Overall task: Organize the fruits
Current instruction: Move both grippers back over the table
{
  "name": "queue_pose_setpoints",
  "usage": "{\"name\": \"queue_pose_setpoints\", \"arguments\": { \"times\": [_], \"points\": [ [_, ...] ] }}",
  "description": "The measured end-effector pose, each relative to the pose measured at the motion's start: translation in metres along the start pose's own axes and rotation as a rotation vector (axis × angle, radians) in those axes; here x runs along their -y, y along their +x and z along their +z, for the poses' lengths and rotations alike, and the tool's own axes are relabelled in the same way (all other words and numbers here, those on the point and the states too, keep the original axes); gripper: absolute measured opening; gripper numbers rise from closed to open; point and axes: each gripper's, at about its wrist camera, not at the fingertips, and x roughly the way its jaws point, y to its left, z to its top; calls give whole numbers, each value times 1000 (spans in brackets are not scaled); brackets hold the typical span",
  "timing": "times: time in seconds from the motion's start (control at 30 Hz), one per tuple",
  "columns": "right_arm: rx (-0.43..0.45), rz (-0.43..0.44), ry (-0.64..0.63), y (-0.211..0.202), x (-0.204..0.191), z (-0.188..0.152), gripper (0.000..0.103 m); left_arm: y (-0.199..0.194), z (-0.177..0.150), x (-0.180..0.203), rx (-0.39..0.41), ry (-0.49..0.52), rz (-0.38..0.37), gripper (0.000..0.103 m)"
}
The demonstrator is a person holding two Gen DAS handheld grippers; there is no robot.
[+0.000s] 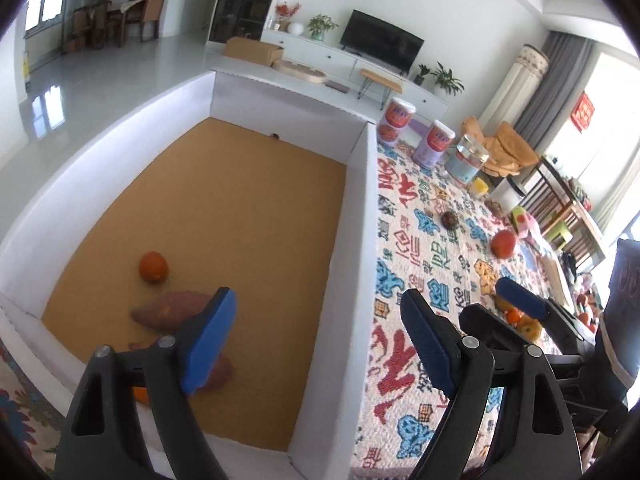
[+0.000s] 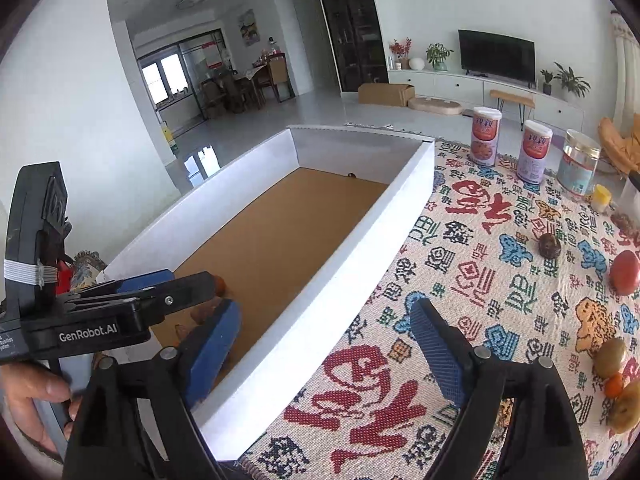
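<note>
Left wrist view, left to right. A white-walled box point(image 1: 362, 216) with a brown cardboard floor filled the left and centre of the frame. Near its lower left lay an orange point(image 1: 153, 267) and, just below it, a sweet potato point(image 1: 168, 309); a second sweet potato point(image 1: 220, 374) and a sliver of another orange fruit showed behind the blue left pad. These looked like sorted pieces, gathered at the near end of the box, probably because that end was the easiest to reach. The left tool point(image 1: 316, 344) hung above the box's right wall, spread wide, nothing between its pads. At lower right the right tool point(image 1: 516, 300) reached over the patterned cloth of the counter point(image 1: 404, 400), likewise spread and empty. At the right of the frame a red fruit point(image 1: 504, 243) and a dark round fruit point(image 1: 451, 220) still lay on the cloth, with a small cluster of fruit partly hidden behind the right tool.

Right wrist view, left to right. A person's hand point(image 2: 36, 396) held the left tool's handle at lower left, its fingers point(image 2: 168, 286) out over the box. The right tool straddled the box wall's near end and the cloth. At right edge: a greenish-brown fruit point(image 2: 611, 356), a small orange one point(image 2: 613, 385). Judged: sorting partway done; both tools free for another pick.
</note>
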Motion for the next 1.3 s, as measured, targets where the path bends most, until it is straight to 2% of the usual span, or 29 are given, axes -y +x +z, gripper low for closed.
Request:
{"name": "queue_pose_setpoints", "arguments": {
  "times": [0.13,0.27,0.37,0.47,0.53,0.6,0.67,0.87,0.93,1.03,1.1,1.3],
  "points": [
    [12,-155,91,-28,65,-41,93,9,-28,65,-35,161,-106,91],
    [-35,-340,211,-48,133,-94,93,39,-64,115,-104,263,-155,92],
    [-27,-418,325,-65,175,-133,93,67,-88,134,-136,302,-130,92],
    [6,-468,440,-78,205,-164,93,88,-104,142,-118,354,-73,92],
    [18,-454,545,-86,224,-169,93,98,-110,147,-94,394,-27,92],
    [37,-494,554,-91,228,-169,93,108,-113,151,-76,427,15,92],
    [8,-512,545,-84,227,-170,93,117,-114,154,-68,452,55,92],
    [-78,-562,465,-66,218,-169,93,136,-118,156,-90,486,93,93],
    [-112,-566,475,-60,221,-171,93,139,-118,153,-76,471,97,99],
    [-130,-585,454,-55,218,-171,97,144,-114,147,-92,417,81,102],
    [-153,-592,429,-50,215,-170,103,144,-115,149,-86,426,92,103],
    [-154,-594,423,-49,215,-170,103,144,-116,150,-83,427,93,103]
  ]
}}
